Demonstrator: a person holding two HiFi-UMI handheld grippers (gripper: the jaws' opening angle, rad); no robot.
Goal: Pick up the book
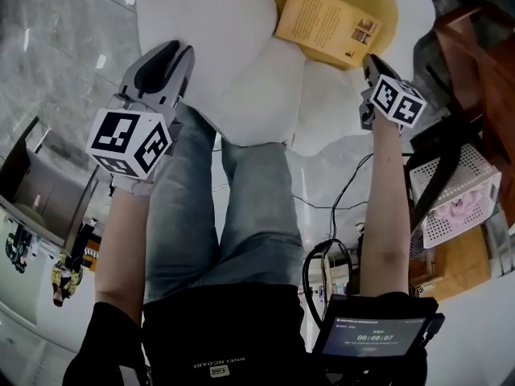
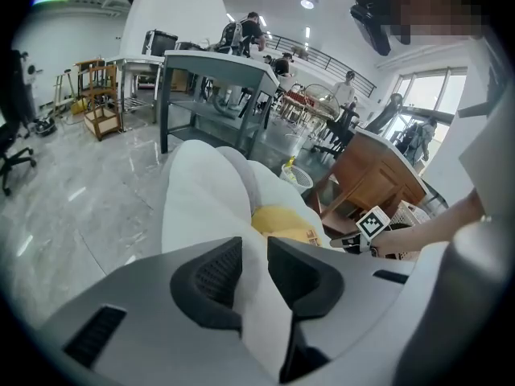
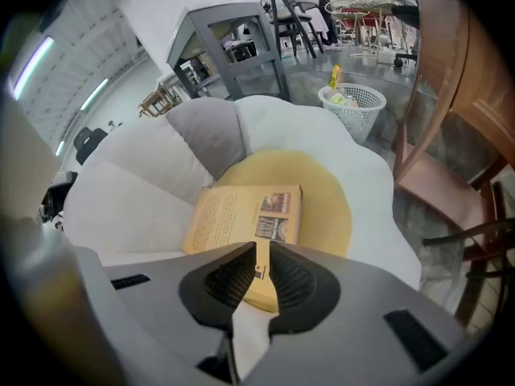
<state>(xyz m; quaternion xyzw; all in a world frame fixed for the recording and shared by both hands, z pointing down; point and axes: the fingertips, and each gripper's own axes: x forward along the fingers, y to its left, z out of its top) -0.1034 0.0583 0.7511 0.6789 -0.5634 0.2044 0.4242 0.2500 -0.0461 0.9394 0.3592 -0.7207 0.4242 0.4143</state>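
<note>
A yellow book [image 1: 326, 22] lies flat on the yellow centre of a flower-shaped cushion [image 1: 241, 79] with white petals. My right gripper [image 1: 372, 61] hovers just right of the book's near corner, pointing steeply down. In the right gripper view the book [image 3: 241, 215] lies straight ahead, and the right gripper [image 3: 263, 252] shows only a thin slit between its pads, which hold nothing. My left gripper [image 1: 179, 51] hangs over the cushion's left petal, well left of the book. The left gripper [image 2: 254, 248] has its jaws a little apart with only white cushion behind the gap.
A white slatted basket [image 1: 455, 191] and wooden furniture [image 1: 475, 47] stand right of the cushion. Cables [image 1: 338, 207] trail over the floor, and a tablet [image 1: 374, 336] hangs at the person's waist. A mesh wastebasket [image 3: 354, 107] and grey table [image 3: 233, 30] stand beyond the cushion.
</note>
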